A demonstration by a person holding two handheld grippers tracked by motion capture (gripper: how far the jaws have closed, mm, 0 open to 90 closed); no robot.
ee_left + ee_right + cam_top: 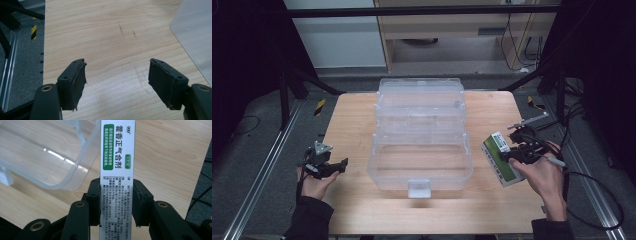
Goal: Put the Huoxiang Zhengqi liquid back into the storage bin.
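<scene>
The right claw [116, 202] pinched the medicine box [117, 157], lifted at three o'clock of the open clear bin [419, 150]; placing it inside remained. The left claw [117, 82] rested spread over the counter [112, 37].

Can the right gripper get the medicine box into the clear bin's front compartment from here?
Probably yes. The right gripper holds the medicine box just beside the clear bin, whose front compartment lies open on top, with nothing visible between them.
</scene>
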